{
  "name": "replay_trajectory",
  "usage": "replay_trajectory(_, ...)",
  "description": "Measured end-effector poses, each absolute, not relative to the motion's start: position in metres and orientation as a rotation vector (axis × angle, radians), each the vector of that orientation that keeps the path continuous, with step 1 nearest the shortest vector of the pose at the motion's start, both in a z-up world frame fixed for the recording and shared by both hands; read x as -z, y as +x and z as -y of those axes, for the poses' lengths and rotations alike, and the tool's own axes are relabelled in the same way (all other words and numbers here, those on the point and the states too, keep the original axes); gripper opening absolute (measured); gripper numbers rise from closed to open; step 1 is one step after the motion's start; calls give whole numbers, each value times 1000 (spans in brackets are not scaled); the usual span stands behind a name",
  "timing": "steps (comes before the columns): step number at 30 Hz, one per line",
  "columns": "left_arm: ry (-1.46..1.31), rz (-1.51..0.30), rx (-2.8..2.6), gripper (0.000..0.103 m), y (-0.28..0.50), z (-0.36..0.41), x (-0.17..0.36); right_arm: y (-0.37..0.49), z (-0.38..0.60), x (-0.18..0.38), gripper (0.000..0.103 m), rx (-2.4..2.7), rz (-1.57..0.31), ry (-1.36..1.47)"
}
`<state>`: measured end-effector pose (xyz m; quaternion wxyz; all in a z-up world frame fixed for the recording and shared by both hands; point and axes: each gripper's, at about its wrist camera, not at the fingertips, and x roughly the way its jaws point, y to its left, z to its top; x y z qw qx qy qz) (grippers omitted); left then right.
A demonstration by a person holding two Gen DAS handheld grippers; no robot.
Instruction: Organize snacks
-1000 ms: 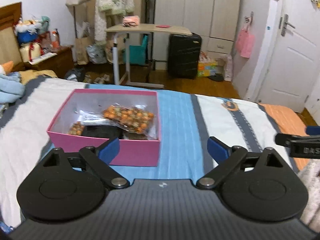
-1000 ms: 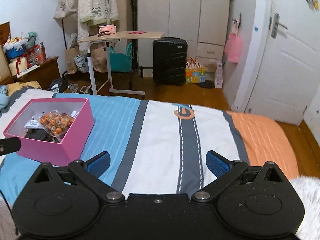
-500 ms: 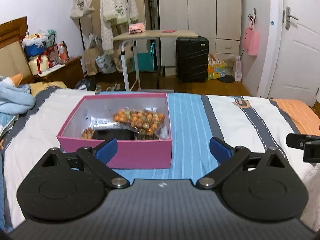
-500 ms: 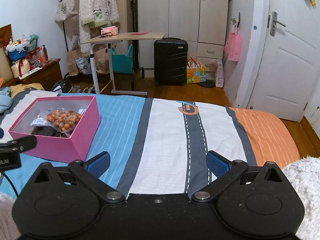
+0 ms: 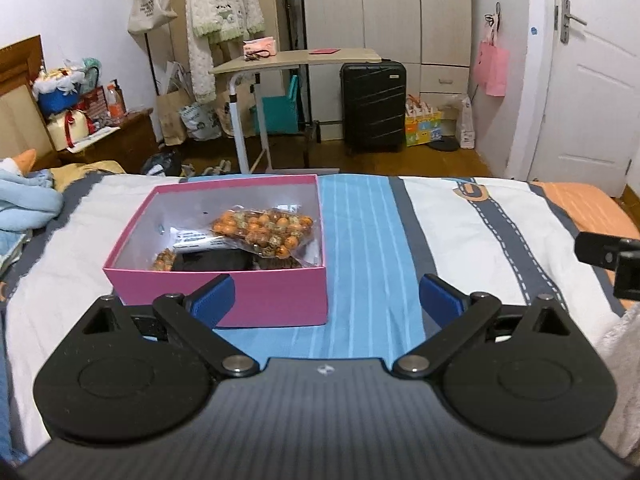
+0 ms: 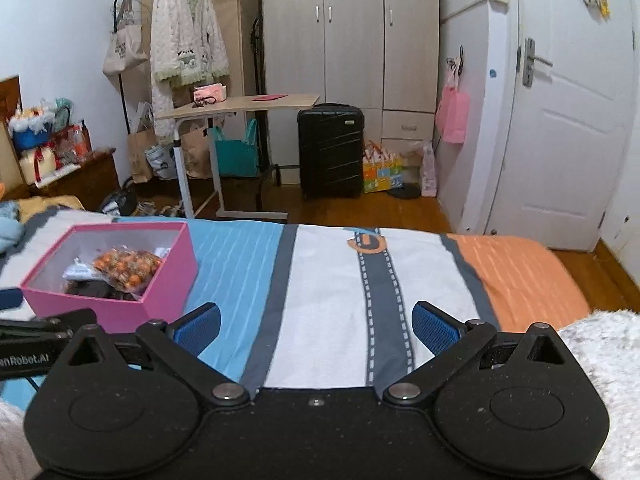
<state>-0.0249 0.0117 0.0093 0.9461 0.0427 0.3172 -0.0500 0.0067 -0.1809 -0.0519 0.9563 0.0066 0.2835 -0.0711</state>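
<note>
A pink box [image 5: 276,296] [image 6: 168,284] stands on the striped bed. Inside it lie a clear bag of orange sweets [image 5: 264,228] [image 6: 128,266], a white packet [image 5: 200,240] and a dark packet [image 5: 212,260]. My left gripper [image 5: 326,300] hovers open just in front of the box's near wall, with nothing between its blue pads. My right gripper [image 6: 316,326] is open too, over the white and grey stripes to the right of the box, and holds nothing. Part of the right gripper [image 5: 608,252] shows at the right edge of the left wrist view.
The bed cover [image 6: 332,280] has blue, white, grey and orange stripes. A blue blanket [image 5: 24,200] lies at the left. Beyond the bed stand a rolling table [image 5: 296,60], a black suitcase [image 5: 374,106], wardrobes [image 6: 352,32] and a white door [image 6: 568,120]. White fleece [image 6: 608,344] lies at the near right.
The left wrist view has levelled out and the box now sits more centred. The right view has shifted, so the box lies farther left and lower in it.
</note>
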Motion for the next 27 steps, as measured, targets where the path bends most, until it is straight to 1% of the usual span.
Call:
replay_trajectory(19, 118, -624, 55, 100, -29, -7, -9, 10, 182, 60, 103, 171, -644, 3)
replay_trajectory(22, 112, -623, 58, 103, -29, -7, -8, 11, 182, 61, 103, 166, -655, 11)
replay_trajectory(27, 107, -621, 59, 103, -28, -6, -5, 13, 183, 64, 103, 168, -673, 12)
